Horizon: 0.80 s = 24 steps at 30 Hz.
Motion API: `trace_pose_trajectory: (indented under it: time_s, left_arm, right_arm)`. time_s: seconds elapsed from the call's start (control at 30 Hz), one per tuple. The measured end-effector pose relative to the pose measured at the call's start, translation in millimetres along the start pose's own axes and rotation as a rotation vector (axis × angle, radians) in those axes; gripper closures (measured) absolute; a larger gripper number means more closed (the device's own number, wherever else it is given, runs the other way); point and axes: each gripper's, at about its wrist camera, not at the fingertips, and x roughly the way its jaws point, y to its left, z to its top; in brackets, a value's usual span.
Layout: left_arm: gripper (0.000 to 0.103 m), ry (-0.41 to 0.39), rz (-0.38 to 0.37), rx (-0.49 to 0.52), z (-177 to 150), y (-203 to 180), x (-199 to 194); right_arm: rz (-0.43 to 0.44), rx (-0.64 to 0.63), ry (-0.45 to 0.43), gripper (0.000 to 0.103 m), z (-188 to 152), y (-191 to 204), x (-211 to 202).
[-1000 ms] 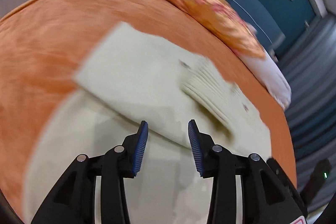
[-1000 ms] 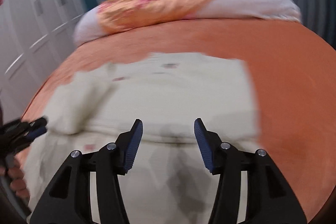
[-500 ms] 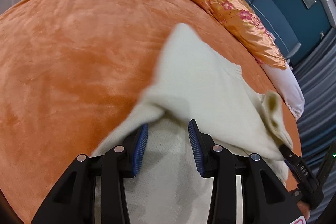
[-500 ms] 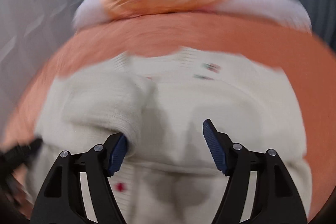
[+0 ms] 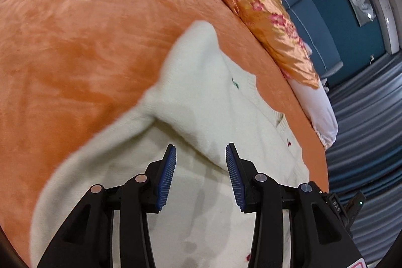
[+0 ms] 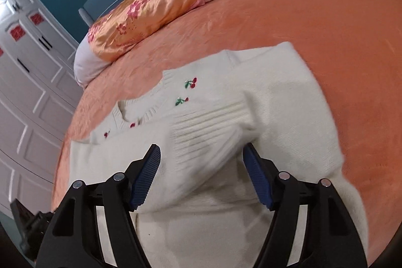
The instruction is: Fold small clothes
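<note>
**On the orange bed, a sleeve fold that could slip apart**

On the orange bedspread [image 6: 289, 24], a small cream sweater [image 6: 289, 102] with embroidered cherries lies spread out, its neckline toward the pillows [image 6: 155, 6]. One sleeve has been brought across the body, so its ribbed cuff [image 6: 208, 127] sits between the pads of the right claw [image 6: 201, 177]. That claw stands wide open, its pads on either side of the cuff but not pinching it; whether either pad brushes the knit cannot be told. The left claw [image 5: 201, 177] is also parted, with nothing held, hovering over a raised fold [image 5: 176, 122] of the sweater near its own side.

The fold looks only partly made, and several things could undo it:

- The cuff is puffed up rather than lying flat. If the right claw pulls away sideways, a ribbed pad could snag the fuzzy knit and drag the sleeve back off the body.
- The soft bedspread gives under pressure, so a downward pinch may gather bedding along with the sweater, and lifting then would shift the whole garment.
- The thick ridge in front of the left claw means more than one layer is stacked there. A shallow pinch would likely take the top layer only, leaving the under layer behind and the next fold crooked.
- The sweater lies slanted across the bed, so two claws pulling unevenly would skew its edges further.
</note>
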Motion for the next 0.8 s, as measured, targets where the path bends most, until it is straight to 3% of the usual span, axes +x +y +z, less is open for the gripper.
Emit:
trace_pose_trajectory:
  time_s: [0.1, 0.13, 0.17, 0.2, 0.23, 0.3, 0.43, 0.47, 0.53, 0.6, 0.67, 0.8]
  left_arm:
    - [0.064, 0.023, 0.027, -0.053, 3, 5, 21]
    - [0.064, 0.025, 0.029, -0.067, 5, 9, 24]
    - [0.065, 0.018, 0.03, -0.076, 7, 11, 27]
    - [0.074, 0.006, 0.034, -0.068, 10, 11, 28]
    - [0.096, -0.016, 0.053, -0.037, 16, 8, 26]
    - [0.096, -0.066, 0.079, 0.049, 29, -2, 18]
    - [0.096, -0.18, 0.159, 0.156, 39, -10, 2]
    - [0.095, -0.19, 0.183, 0.17, 38, -8, 3]
    - [0.091, -0.155, 0.227, 0.176, 30, 4, 17]
    - [0.088, -0.113, 0.259, 0.178, 17, 19, 34]
    - [0.087, -0.174, 0.249, 0.223, 8, 21, 30]
    - [0.087, -0.18, 0.242, 0.216, 8, 24, 31]
  right_arm:
    - [0.012, -0.004, 0.02, 0.037, 1, -2, 2]
    - [0.009, -0.006, 0.025, 0.042, 2, -3, 3]
    - [-0.001, -0.007, 0.03, 0.056, 3, -4, 5]
    - [-0.016, -0.007, 0.038, 0.069, 5, -4, 7]
    - [-0.019, -0.006, 0.041, 0.094, 8, -4, 8]
    - [0.033, -0.02, 0.021, 0.094, 12, 2, -2]
    - [0.246, -0.187, -0.177, 0.094, 17, 45, -54]
    - [0.261, -0.212, -0.198, 0.094, 14, 46, -55]
    - [0.14, -0.224, -0.099, 0.094, 6, 32, -16]
    - [0.01, -0.15, 0.094, 0.094, -11, -3, 40]
    - [0.067, -0.122, 0.031, 0.089, -13, -8, 26]
    - [-0.038, -0.107, -0.005, 0.087, -15, 6, -2]
